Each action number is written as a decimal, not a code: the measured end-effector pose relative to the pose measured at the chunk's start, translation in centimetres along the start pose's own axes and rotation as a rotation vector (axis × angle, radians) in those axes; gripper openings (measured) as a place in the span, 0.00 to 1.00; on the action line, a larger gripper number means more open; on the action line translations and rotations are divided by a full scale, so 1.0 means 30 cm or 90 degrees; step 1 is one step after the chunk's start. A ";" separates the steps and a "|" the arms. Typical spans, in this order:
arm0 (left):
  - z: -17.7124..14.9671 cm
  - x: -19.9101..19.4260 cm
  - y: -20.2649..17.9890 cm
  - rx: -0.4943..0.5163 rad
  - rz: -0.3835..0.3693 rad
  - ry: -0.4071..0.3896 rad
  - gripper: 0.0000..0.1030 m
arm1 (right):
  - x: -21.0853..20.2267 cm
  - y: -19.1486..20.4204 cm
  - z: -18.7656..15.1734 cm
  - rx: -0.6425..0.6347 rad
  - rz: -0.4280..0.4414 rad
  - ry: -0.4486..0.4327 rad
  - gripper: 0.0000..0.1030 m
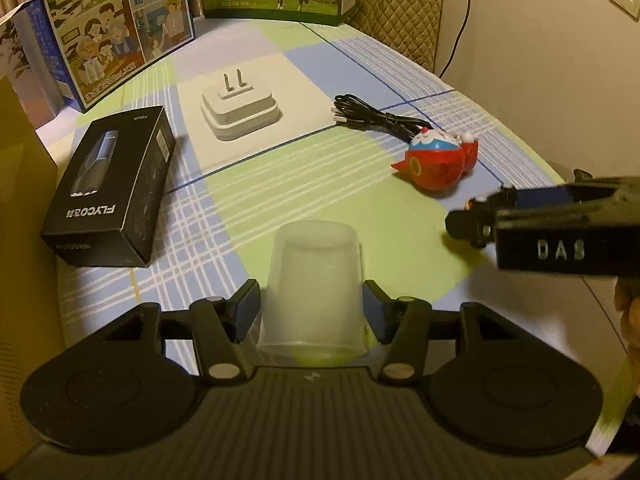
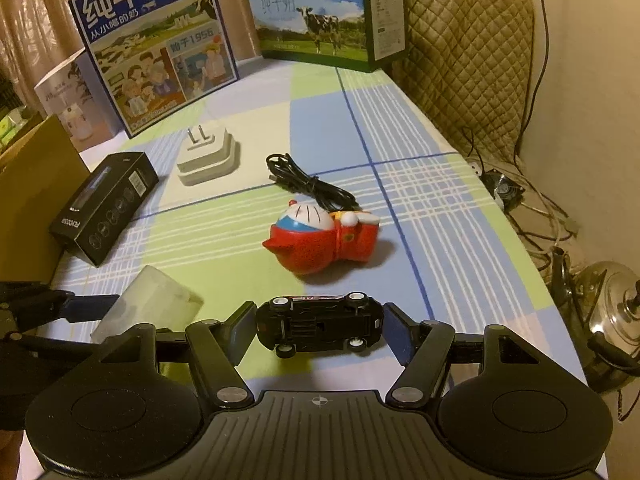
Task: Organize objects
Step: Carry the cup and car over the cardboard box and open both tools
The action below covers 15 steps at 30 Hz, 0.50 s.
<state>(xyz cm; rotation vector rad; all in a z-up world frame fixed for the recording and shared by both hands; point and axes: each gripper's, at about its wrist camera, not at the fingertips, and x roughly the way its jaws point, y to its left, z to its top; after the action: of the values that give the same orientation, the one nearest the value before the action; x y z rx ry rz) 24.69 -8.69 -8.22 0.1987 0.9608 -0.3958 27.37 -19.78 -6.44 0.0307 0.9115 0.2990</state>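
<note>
Two grippers, both loaded. Left gripper [image 1: 312,310] pinches an inverted frosted plastic cup [image 1: 314,284] across its lower wall, pads touching both sides; the cup sits or hovers near the table edge closest to the cameras, well in front of the Doraemon toy [image 2: 320,236] and to its left in the right wrist view. Cup judged light, thin-walled and springy: a hard squeeze would ovalise it and it could pop out, so a grip low near the stiffer rim looks right. Right gripper [image 2: 318,328] clamps a black toy car [image 2: 318,326] nose-to-tail, the car turned underside toward the camera, just in front of the Doraemon toy. Car judged light, rigid and small; its end faces are curved and slick, so it may pivot between the pads, and a grip across the flat doors would hold better. Cannot tell whether either item touches the checked tablecloth [image 2: 420,200]. Still loose: the Doraemon toy, likely hard, rounded plastic, best gripped across the body; a black USB cable [image 2: 304,182] touching or just behind it, floppy, take it at the bundled middle; a white charger plug [image 1: 239,110] beyond the cable, prongs up; a black FLYCO box [image 1: 114,188] far left of the toy.
</note>
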 end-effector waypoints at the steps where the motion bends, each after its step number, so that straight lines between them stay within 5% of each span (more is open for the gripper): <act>1: 0.002 0.008 -0.001 0.001 -0.002 0.004 0.48 | -0.001 -0.001 0.000 -0.001 0.000 -0.001 0.62; 15: -0.065 -0.168 -0.018 -0.045 0.014 0.006 0.46 | -0.162 0.020 -0.058 0.011 0.017 -0.057 0.62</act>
<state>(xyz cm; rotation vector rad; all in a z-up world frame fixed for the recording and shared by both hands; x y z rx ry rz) 20.42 -7.33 -5.14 0.1469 0.9797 -0.3407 23.07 -20.68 -3.67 0.0714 0.8257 0.3118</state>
